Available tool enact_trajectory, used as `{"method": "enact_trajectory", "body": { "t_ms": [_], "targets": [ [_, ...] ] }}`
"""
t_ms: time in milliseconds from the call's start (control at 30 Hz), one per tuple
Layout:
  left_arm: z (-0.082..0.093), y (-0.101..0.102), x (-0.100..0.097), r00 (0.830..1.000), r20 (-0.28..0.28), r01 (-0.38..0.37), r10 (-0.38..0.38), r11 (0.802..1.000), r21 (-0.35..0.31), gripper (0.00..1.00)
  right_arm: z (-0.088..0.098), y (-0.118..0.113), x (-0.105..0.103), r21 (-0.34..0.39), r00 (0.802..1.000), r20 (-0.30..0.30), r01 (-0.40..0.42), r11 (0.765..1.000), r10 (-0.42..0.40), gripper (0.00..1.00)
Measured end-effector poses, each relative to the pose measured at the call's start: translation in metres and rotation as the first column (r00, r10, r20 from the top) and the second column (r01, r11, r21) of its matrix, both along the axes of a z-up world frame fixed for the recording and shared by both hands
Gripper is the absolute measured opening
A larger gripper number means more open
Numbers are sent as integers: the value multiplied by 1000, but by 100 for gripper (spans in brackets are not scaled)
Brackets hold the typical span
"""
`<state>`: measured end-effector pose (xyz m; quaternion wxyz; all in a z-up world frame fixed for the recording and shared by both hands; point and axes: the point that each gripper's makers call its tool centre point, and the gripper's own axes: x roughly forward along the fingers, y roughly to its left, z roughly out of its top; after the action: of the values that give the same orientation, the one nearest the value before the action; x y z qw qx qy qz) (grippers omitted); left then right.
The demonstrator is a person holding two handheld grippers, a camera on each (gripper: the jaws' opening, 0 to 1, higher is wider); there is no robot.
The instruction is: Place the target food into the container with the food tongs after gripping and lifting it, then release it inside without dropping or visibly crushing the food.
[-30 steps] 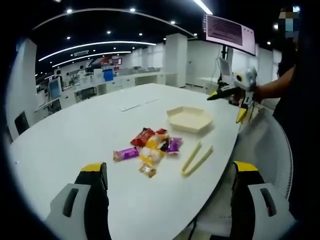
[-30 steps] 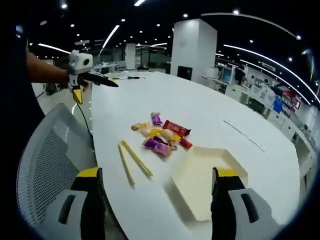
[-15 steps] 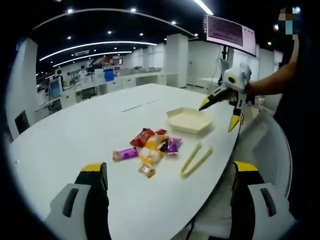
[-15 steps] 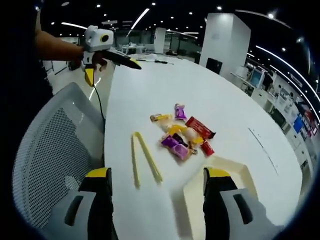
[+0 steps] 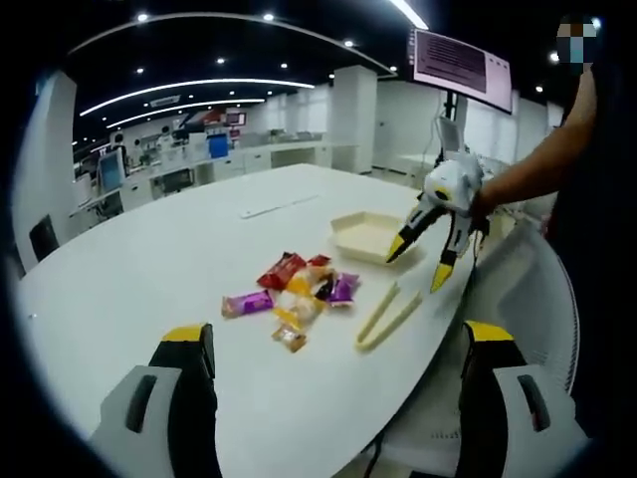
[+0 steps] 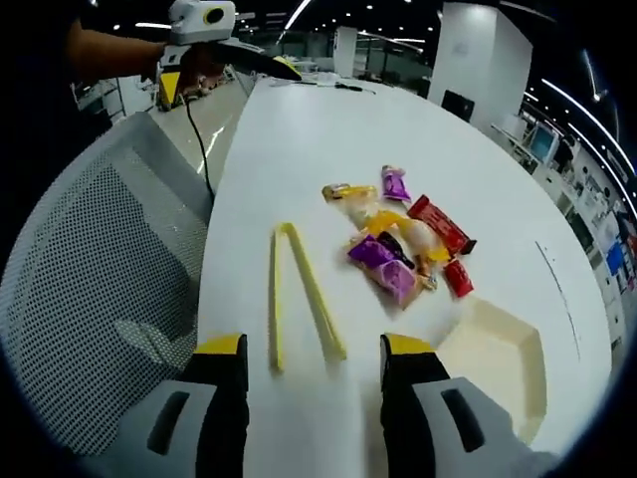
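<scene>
Left gripper view: the left hand-held gripper (image 5: 333,368) stands wide open, holding nothing, over the white bench (image 5: 149,259); the cream container (image 5: 363,237) is empty, with wrapped snacks (image 5: 296,291) and yellow tongs (image 5: 388,315) lying beside it, and the right hand-held gripper (image 5: 420,264) has descended toward the tongs since earlier.

Right gripper view: its jaws, spread and empty, now frame the tongs (image 6: 299,299) more closely.

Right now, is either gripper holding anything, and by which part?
Nothing is held. The right gripper is open above the tongs, which lie on the table; the left gripper is open too.
</scene>
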<state>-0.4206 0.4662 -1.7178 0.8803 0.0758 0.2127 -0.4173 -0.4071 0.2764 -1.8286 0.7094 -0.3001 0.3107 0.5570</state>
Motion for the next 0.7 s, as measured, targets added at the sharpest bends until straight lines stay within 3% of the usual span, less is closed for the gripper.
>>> {"method": "enact_trajectory", "body": {
  "t_ms": [333,433,700],
  "targets": [
    [-3,0,-1,1000,-15,7,-7,1000,7,99,-18,13,2,-43,997,-9,-77,996,76,40],
    [-3,-1,-1,1000,-17,10,-10,1000,9,99,-29,7,2,-105,994,-10,-106,989,105,31],
    [-4,-2,2,1000,-20,22,-22,1000,15,98,-27,12,3,-67,995,-20,-101,993,100,31]
  ]
}}
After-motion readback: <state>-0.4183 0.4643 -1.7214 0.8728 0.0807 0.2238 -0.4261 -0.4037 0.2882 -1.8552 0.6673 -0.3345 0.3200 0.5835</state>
